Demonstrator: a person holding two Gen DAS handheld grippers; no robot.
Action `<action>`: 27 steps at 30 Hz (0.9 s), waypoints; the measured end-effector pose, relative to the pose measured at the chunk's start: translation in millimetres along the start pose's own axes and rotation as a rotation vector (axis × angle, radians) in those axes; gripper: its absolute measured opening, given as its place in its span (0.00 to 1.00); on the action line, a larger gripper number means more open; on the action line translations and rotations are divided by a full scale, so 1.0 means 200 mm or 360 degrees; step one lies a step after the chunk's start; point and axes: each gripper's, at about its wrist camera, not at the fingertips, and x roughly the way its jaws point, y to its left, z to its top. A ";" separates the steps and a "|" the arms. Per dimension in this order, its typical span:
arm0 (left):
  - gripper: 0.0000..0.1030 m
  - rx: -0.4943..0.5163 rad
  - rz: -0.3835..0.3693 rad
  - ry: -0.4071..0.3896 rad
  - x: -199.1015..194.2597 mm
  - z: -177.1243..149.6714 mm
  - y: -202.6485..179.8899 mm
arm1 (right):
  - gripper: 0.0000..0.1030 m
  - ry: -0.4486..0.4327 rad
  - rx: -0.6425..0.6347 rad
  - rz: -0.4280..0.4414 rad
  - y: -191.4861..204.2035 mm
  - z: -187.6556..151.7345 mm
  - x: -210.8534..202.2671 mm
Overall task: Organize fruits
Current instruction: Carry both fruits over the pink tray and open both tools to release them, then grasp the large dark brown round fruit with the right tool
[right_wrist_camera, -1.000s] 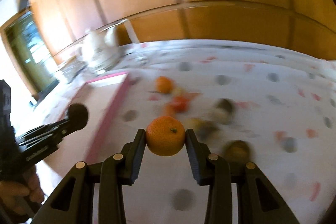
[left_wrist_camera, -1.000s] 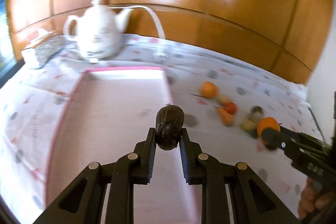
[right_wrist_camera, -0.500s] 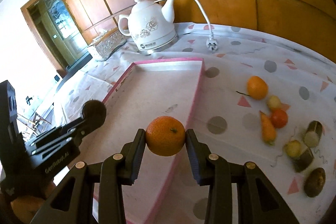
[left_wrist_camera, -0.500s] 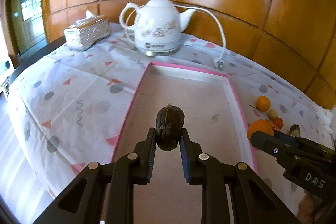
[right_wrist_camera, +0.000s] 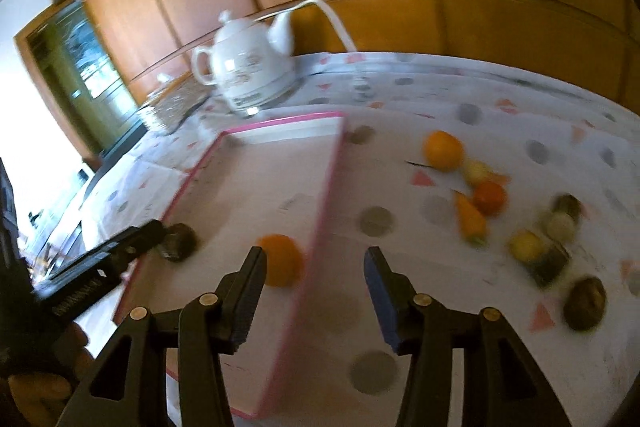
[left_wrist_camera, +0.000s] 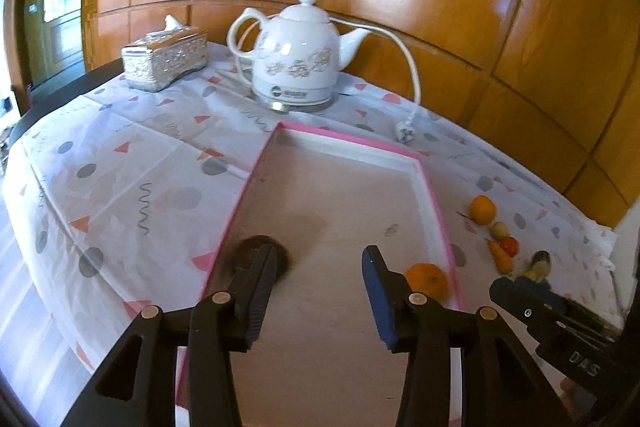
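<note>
A pink-rimmed tray lies on the patterned tablecloth. My left gripper hangs over its near end, jaws opening with nothing between them. A dark round fruit rests on the tray floor by the left rim, partly behind the left finger. My right gripper is over the tray's right rim, jaws opening and empty. An orange lies in the tray beside its left finger. The right gripper shows in the left wrist view, and the left gripper in the right wrist view.
Loose on the cloth right of the tray lie another orange, a tomato, a carrot and several small brown and yellow fruits. A white kettle, its plug and a silver tissue box stand behind the tray, against wood panelling.
Both grippers have opened. The dark fruit has left the left jaws and the orange the right jaws; both now lie in the tray. The right wrist view has swung right and is blurred.
</note>
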 end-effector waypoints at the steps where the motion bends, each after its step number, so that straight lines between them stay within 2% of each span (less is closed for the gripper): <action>1: 0.44 0.0022 -0.0009 0.0004 0.00 -0.01 -0.03 | 0.50 -0.0009 0.0040 -0.0020 -0.04 -0.02 -0.02; 10: 0.44 0.0165 -0.0119 0.0059 -0.01 -0.07 -0.21 | 0.50 -0.0053 0.0312 -0.0135 -0.35 -0.13 -0.17; 27: 0.49 0.0425 -0.0318 0.0169 0.00 -0.18 -0.50 | 0.50 -0.0090 0.0540 -0.0406 -0.78 -0.29 -0.35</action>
